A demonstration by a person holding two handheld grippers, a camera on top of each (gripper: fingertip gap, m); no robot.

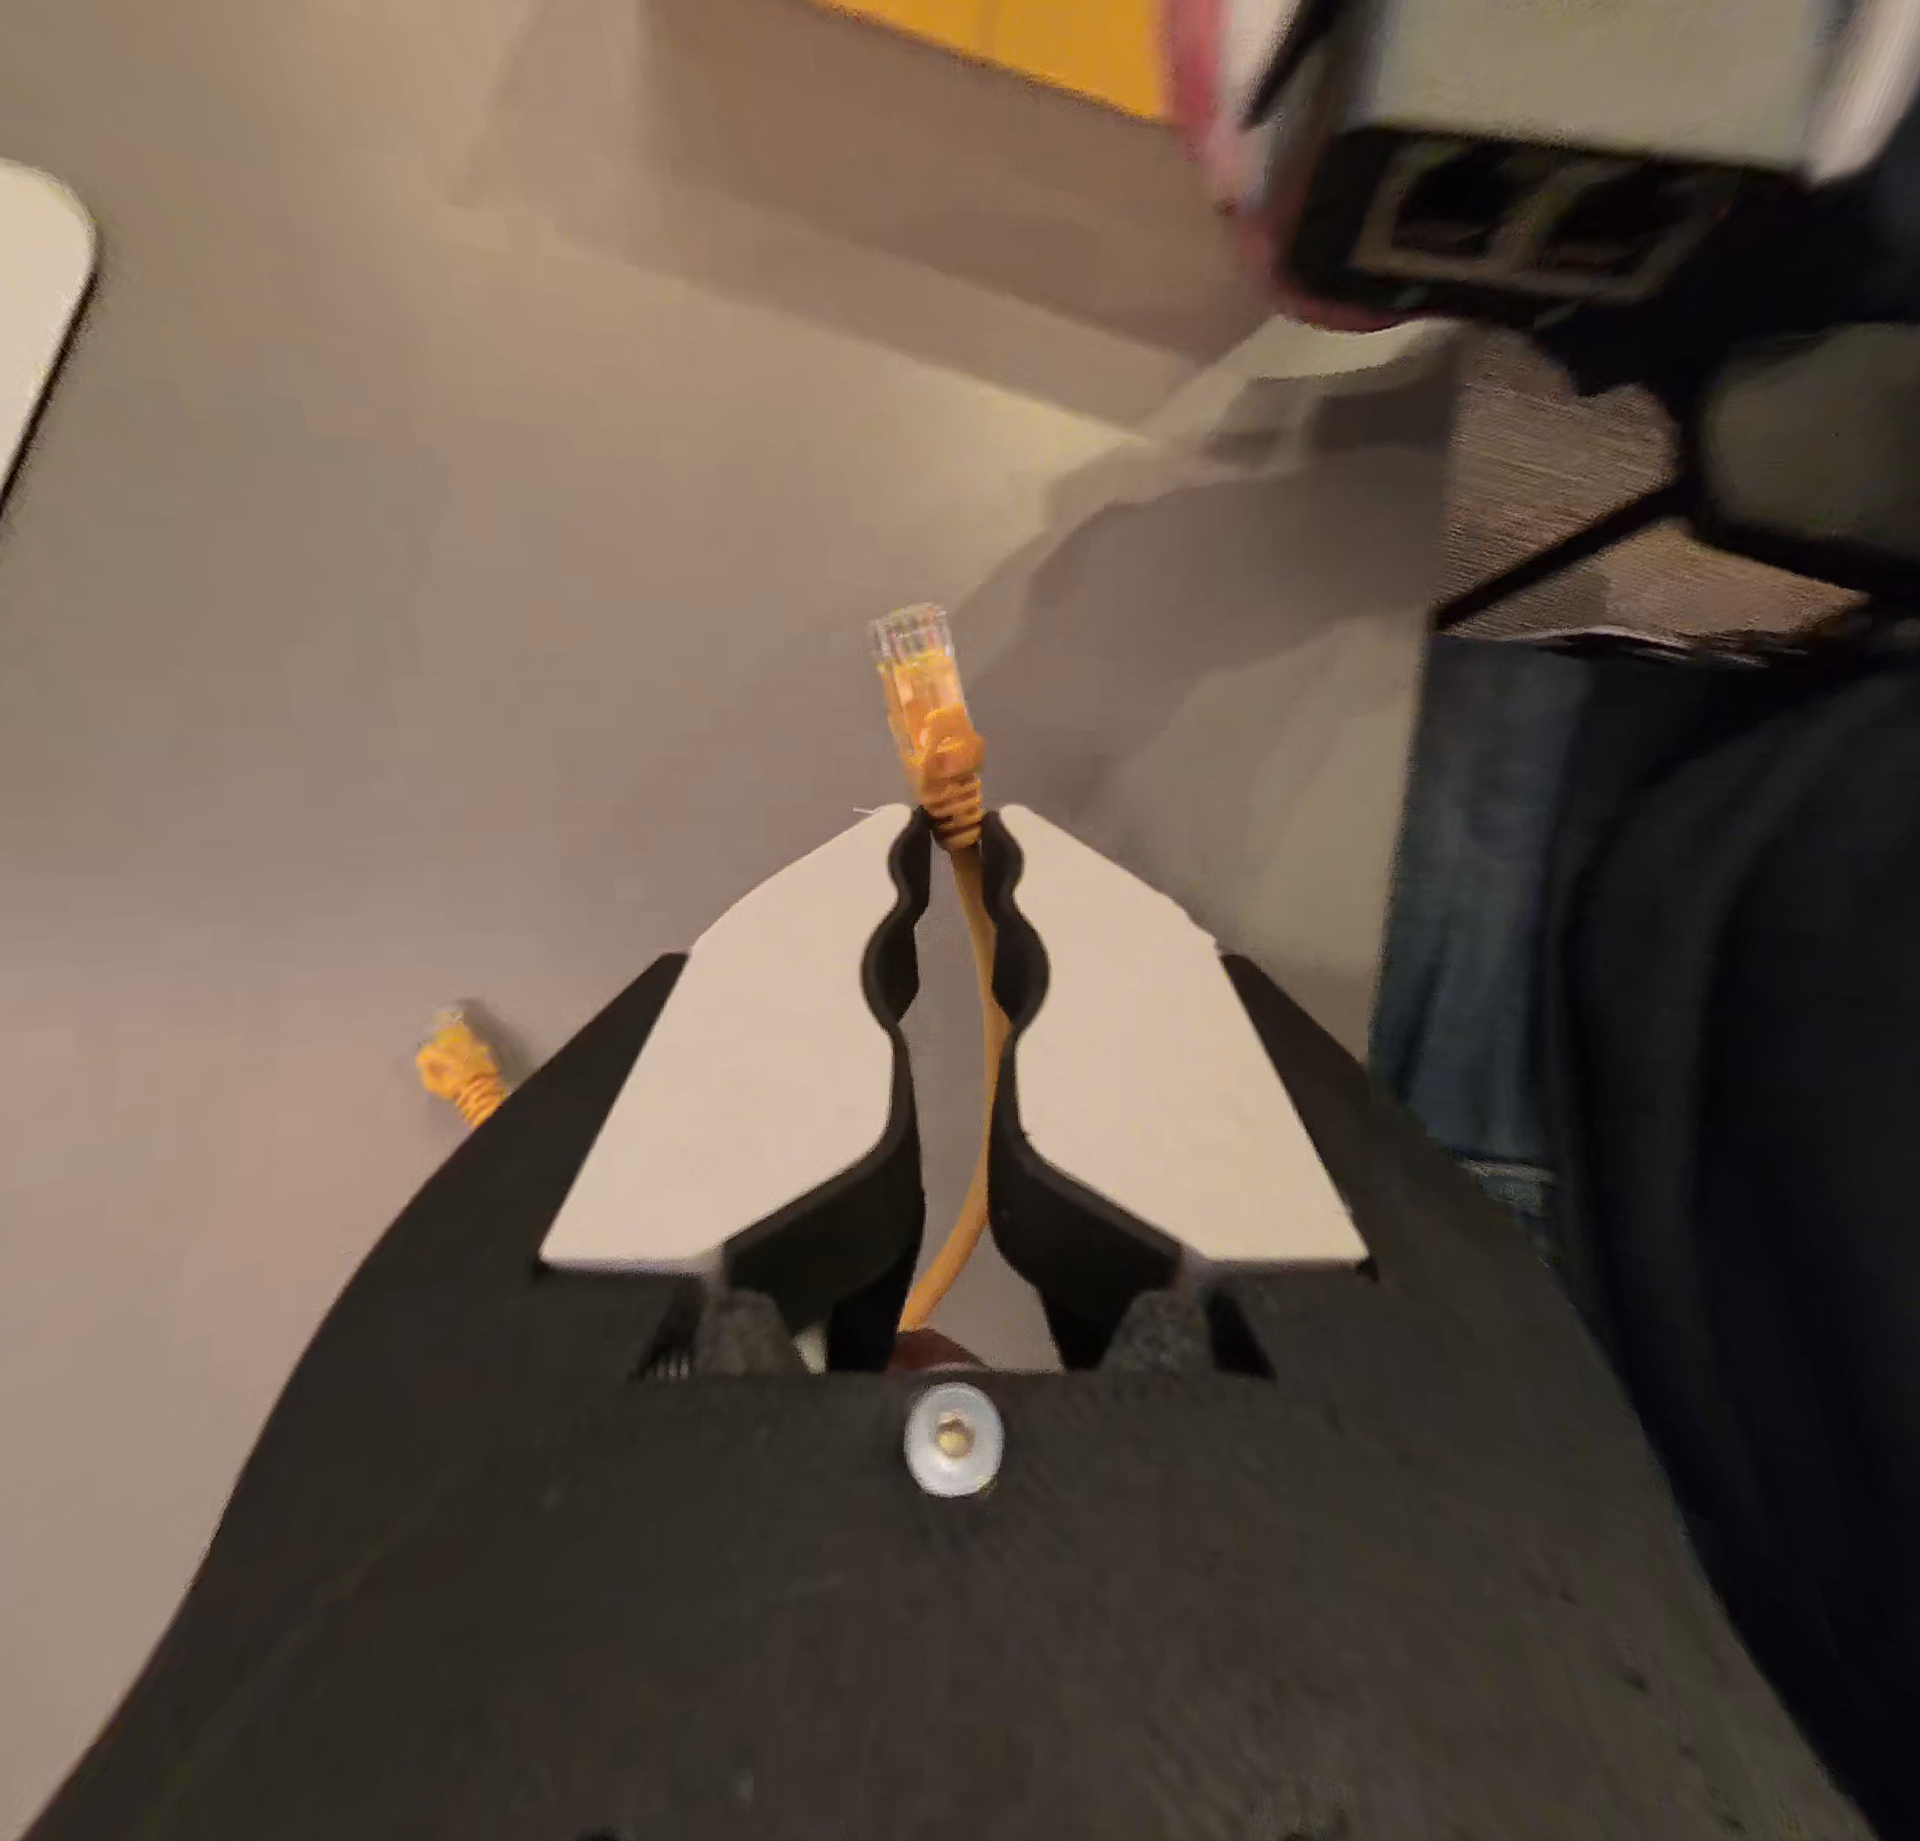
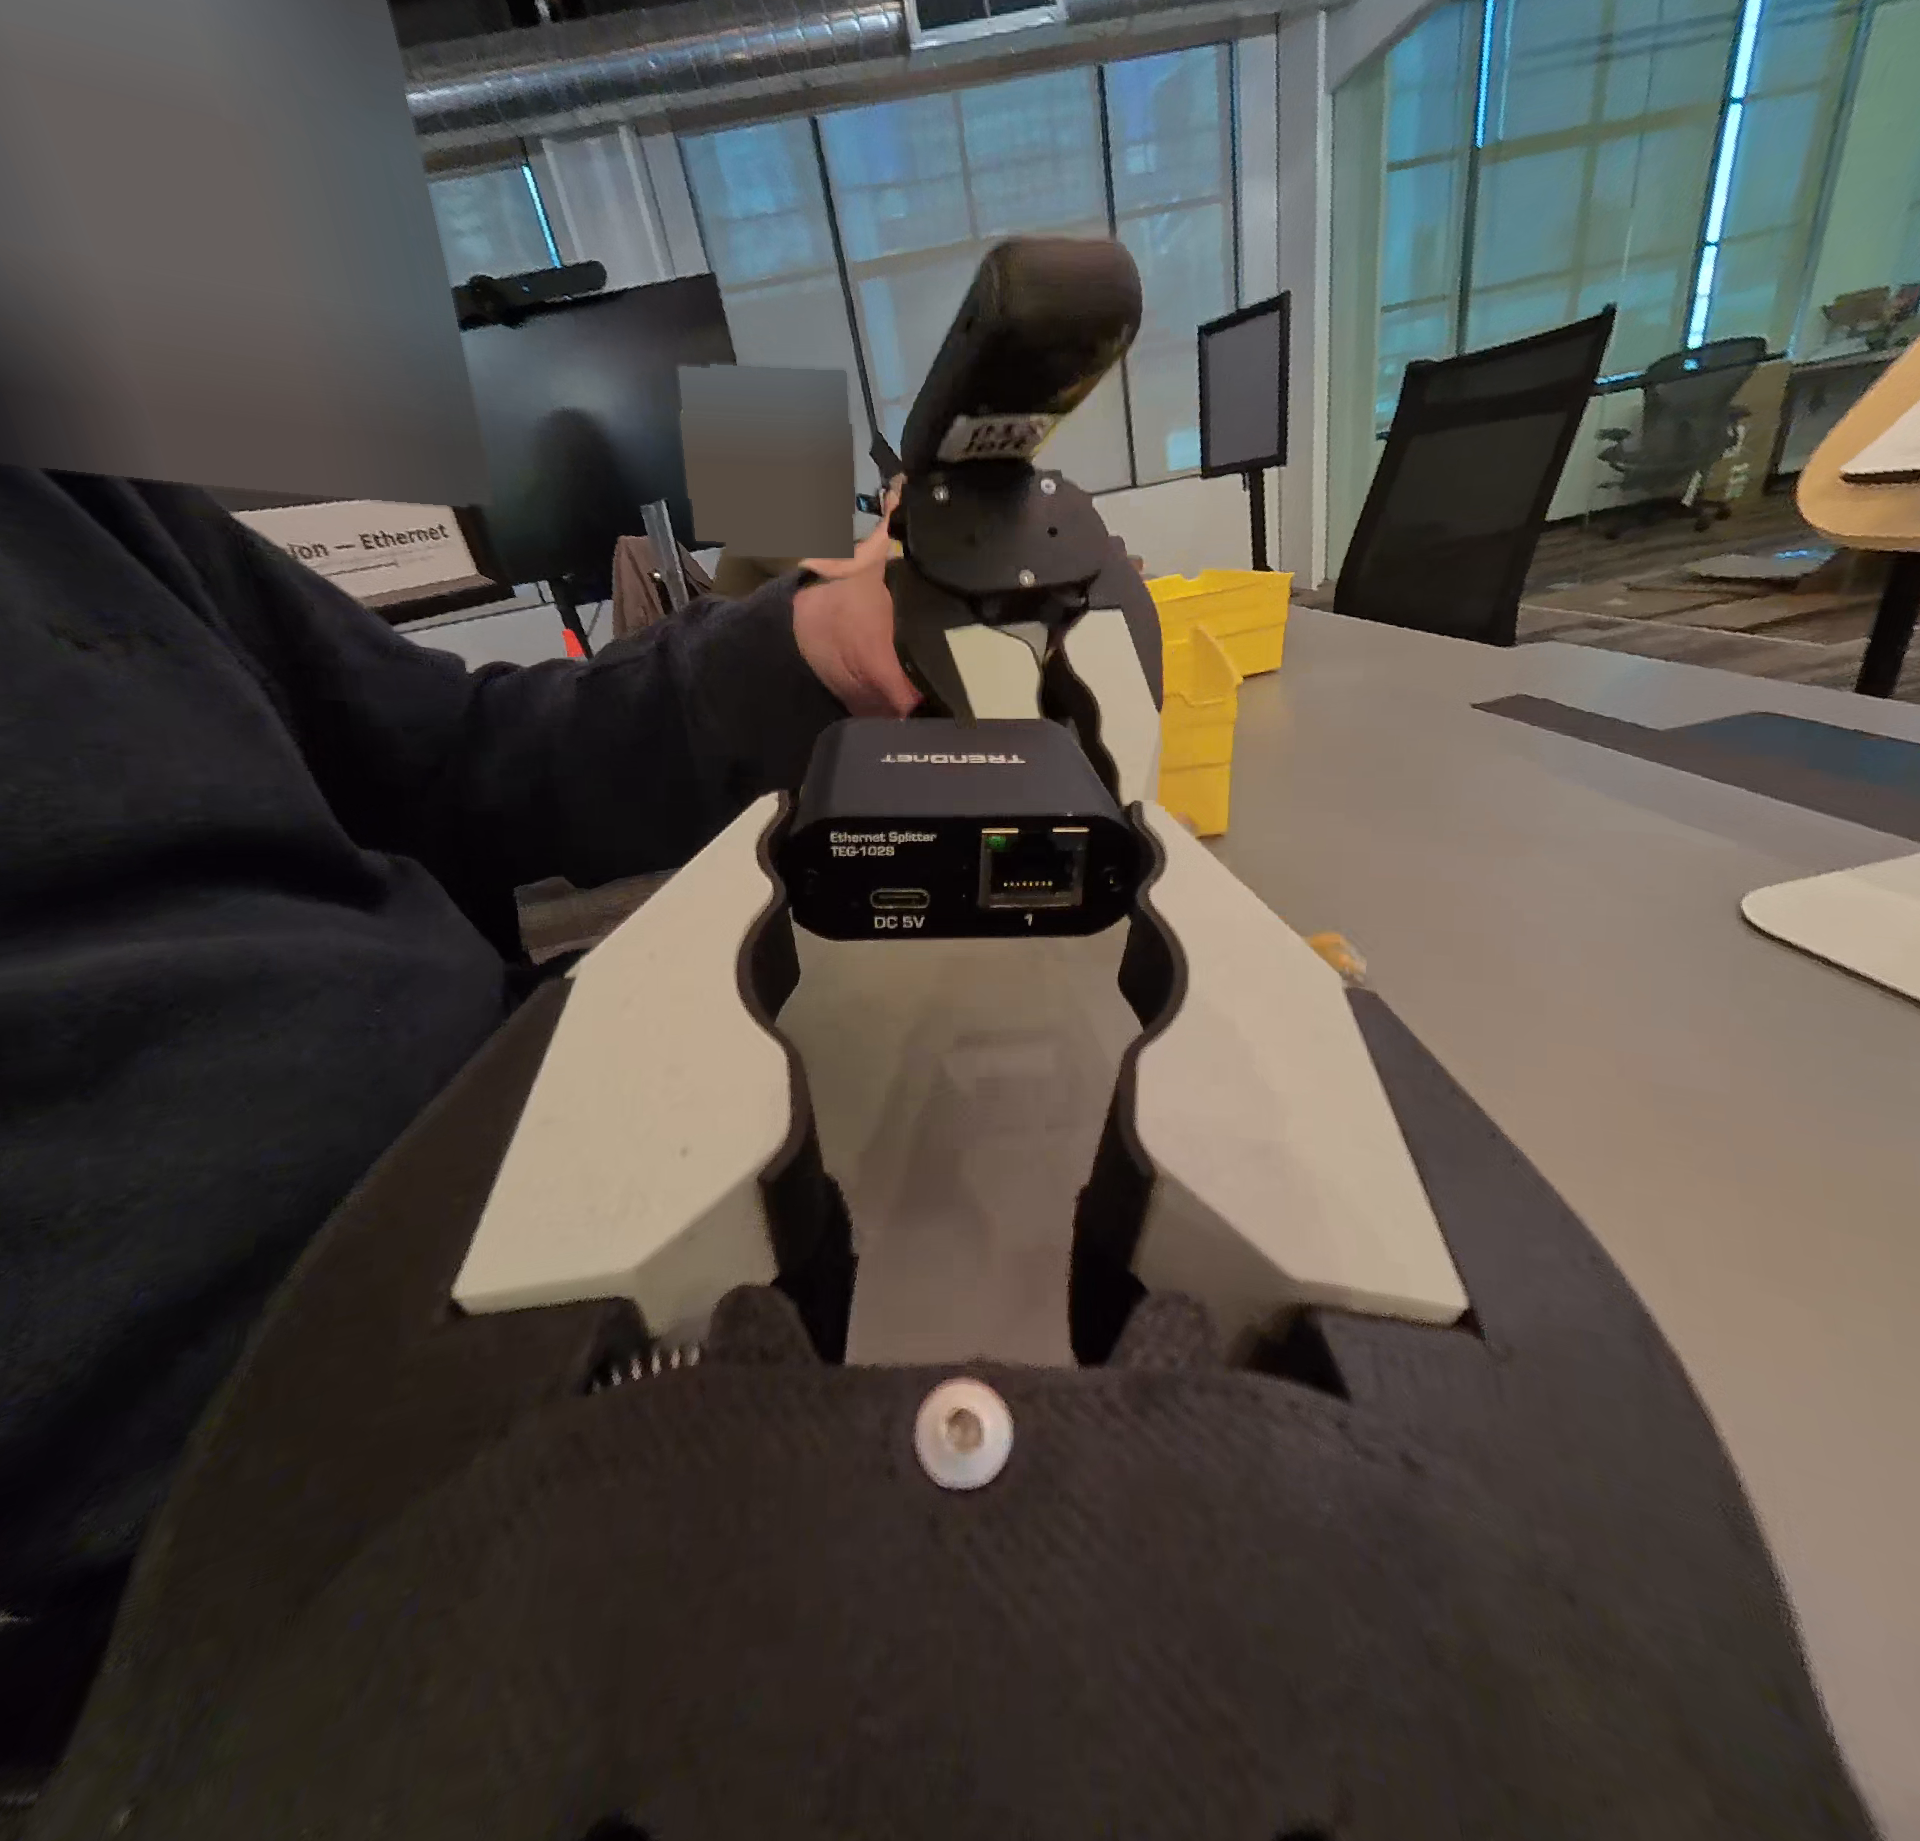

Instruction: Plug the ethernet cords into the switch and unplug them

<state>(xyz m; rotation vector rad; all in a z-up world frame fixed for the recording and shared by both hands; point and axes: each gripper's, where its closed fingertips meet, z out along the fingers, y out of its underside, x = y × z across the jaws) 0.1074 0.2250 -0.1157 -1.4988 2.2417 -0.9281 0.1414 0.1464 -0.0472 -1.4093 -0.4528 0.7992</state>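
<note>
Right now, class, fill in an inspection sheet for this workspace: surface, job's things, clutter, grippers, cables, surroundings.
Surface: grey table, mostly bare.
Job's things: black switch held off the table, ports empty in both views; orange ethernet cord, plug forward, not yet inserted.
Clutter: yellow bins at the far edge; white pad at the table's side.
Grippers: left gripper shut on the cord behind its plug; right gripper clamping the switch's sides.
Cables: second orange plug lying loose on the table.
Surroundings: office chair, windows, ceiling duct; a person's dark sleeve.
</note>
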